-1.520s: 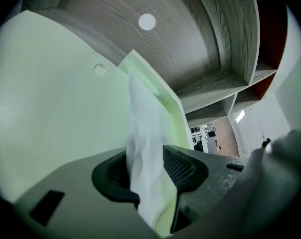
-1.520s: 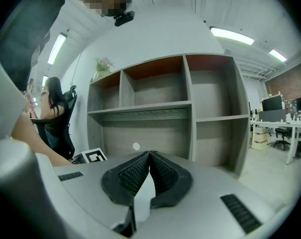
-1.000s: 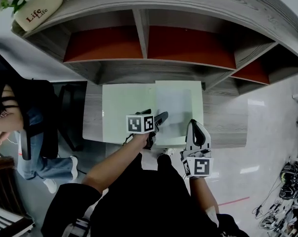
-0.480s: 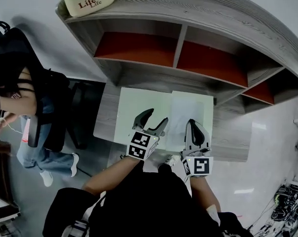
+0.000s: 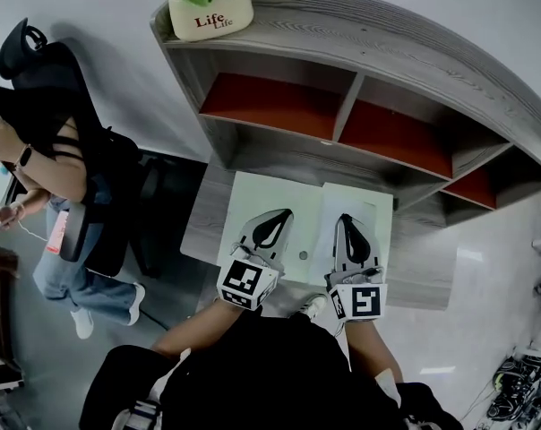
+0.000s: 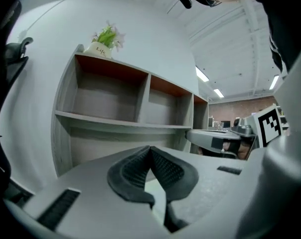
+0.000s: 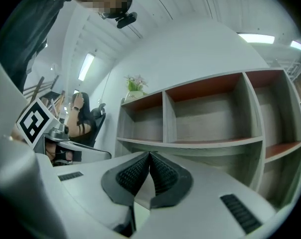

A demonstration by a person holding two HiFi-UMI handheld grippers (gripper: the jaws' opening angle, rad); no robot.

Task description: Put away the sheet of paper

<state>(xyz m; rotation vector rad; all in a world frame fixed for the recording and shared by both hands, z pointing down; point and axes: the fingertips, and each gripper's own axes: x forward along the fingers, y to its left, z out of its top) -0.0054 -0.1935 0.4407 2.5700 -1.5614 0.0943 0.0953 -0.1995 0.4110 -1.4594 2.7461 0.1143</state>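
Observation:
The sheet of paper [image 5: 376, 218] lies flat on the right part of a pale green mat [image 5: 253, 195] on a low grey table [image 5: 203, 231]. My left gripper [image 5: 279, 214] hovers over the mat, left of the sheet, its jaws shut with nothing between them. My right gripper [image 5: 346, 219] hangs over the sheet's near left part, also shut and empty. In the left gripper view the left gripper [image 6: 150, 150] has its dark pads pressed together, facing the shelf unit [image 6: 140, 96]. In the right gripper view the right gripper [image 7: 149, 155] is likewise shut.
A grey shelf unit [image 5: 360, 79] with red-backed open compartments [image 5: 270, 106] stands behind the table. A potted plant [image 5: 210, 12] sits on its top left. A seated person [image 5: 47, 159] and an office chair [image 5: 29, 47] are at the left. Cables lie on the floor at bottom right [image 5: 521, 392].
The left gripper has gone from wide open beside the sheet's left edge to shut, and now points straight ahead beside the right one. The head view has swung up and left.

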